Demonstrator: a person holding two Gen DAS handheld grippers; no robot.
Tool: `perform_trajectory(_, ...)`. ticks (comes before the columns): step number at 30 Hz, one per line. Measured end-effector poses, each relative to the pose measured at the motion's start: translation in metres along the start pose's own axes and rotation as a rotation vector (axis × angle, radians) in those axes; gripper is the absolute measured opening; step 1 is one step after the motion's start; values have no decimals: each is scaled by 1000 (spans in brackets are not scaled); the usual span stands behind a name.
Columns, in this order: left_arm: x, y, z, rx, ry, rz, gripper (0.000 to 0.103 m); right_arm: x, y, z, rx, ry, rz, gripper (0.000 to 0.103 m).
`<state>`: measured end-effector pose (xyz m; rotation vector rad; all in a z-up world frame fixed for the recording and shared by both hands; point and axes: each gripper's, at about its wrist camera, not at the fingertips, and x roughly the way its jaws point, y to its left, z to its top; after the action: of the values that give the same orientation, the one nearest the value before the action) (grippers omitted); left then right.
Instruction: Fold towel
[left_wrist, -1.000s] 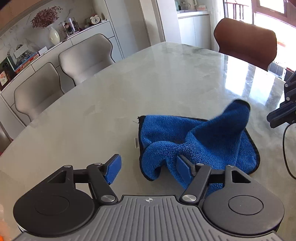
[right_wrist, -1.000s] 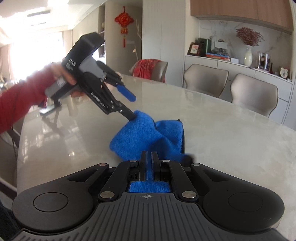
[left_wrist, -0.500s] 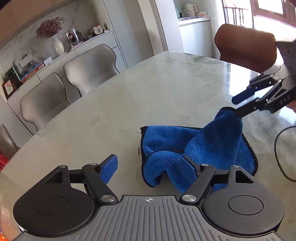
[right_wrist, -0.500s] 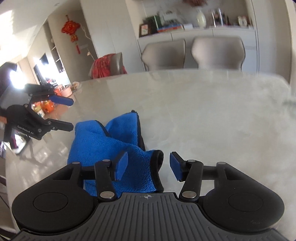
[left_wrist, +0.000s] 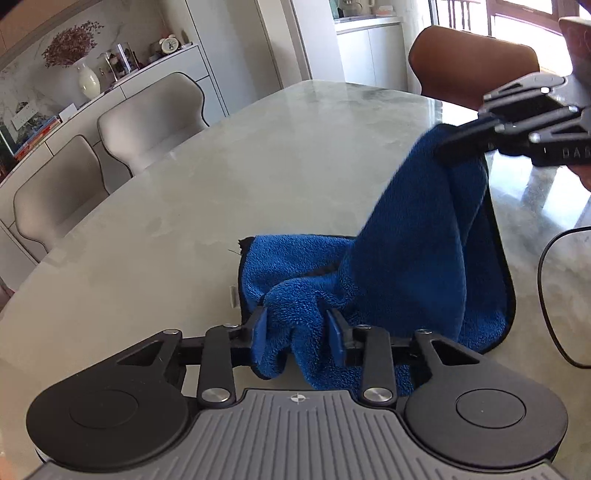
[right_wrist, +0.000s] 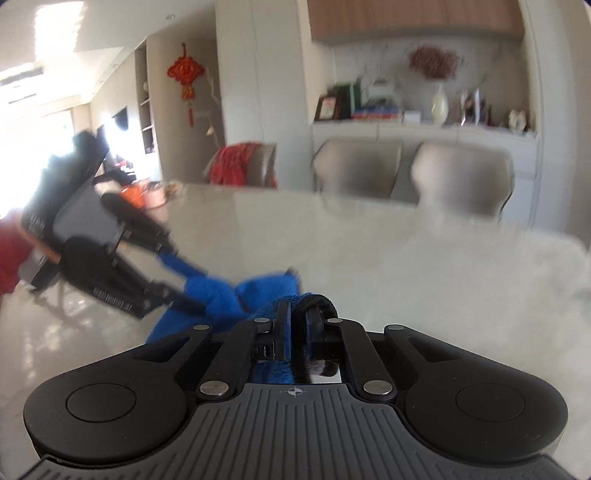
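A blue fluffy towel (left_wrist: 417, 251) with a black hem lies partly bunched on the marble table (left_wrist: 258, 177). My left gripper (left_wrist: 297, 334) straddles a raised fold at the towel's near corner, its jaws part closed around the cloth with a gap still showing. My right gripper (right_wrist: 298, 319) is shut on the towel's hemmed edge (right_wrist: 314, 301). In the left wrist view the right gripper (left_wrist: 448, 147) holds that corner lifted high at the right. In the right wrist view the left gripper (right_wrist: 177, 273) shows at the left on the blue cloth (right_wrist: 236, 295).
Two grey chairs (left_wrist: 147, 122) stand along the table's far left side and a brown chair (left_wrist: 472, 62) at the far end. A black cable (left_wrist: 550, 295) loops on the table at the right. A sideboard with a vase (left_wrist: 88, 79) stands behind.
My right gripper has closed on the towel's hem and lifted that corner. My left gripper has moved onto the near fold and narrowed around it.
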<state>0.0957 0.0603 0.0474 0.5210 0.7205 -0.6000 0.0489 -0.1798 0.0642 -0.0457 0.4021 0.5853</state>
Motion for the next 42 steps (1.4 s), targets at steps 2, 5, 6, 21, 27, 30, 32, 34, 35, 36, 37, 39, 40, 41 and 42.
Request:
perform_trajectory(2,-15,-7,2,-2,-43,-10,29,-18,-1,20,-9,-56,-12,8)
perform_trajectory(5,-32,-20,-1,15,-75,-23,28,-49,15,32,-89,-92,8,8)
perform_trajectory(6,-36,-24,-3,18,-80,-23,28,-57,23,28,-125,-79,21,8)
perform_trajectory(21,-49,-68,-42,96,-3,-31,35,-79,67,-96,-190,379,80,21)
perform_trajectory(27,-45,-61,-37,165,-7,41,53,-85,55,-78,-121,281,89,43)
perform_trajectory(30,-35,-51,-38,142,13,51,53,-95,41,-66,-66,205,107,56)
perform_trajectory(32,-27,-42,-42,125,23,53,53,-97,36,-63,-37,174,111,62)
perform_trajectory(34,-19,-34,-45,105,33,52,53,-93,31,-61,-8,160,105,62)
perform_trajectory(35,-15,-30,-46,92,37,53,53,-84,31,-61,0,172,98,61)
perform_trajectory(36,-13,-28,-47,85,39,54,53,-75,31,-63,4,189,93,59)
perform_trajectory(37,-11,-26,-47,78,39,52,53,-65,33,-65,2,206,84,57)
perform_trajectory(39,-9,-22,-48,71,33,45,53,-50,35,-68,-5,236,81,47)
perform_trajectory(40,-8,-20,-48,70,33,44,53,-43,35,-70,-2,251,85,46)
perform_trajectory(41,-8,-19,-48,70,33,43,53,-38,35,-71,4,260,89,46)
perform_trajectory(42,-7,-18,-49,70,34,42,53,-34,35,-73,13,262,91,43)
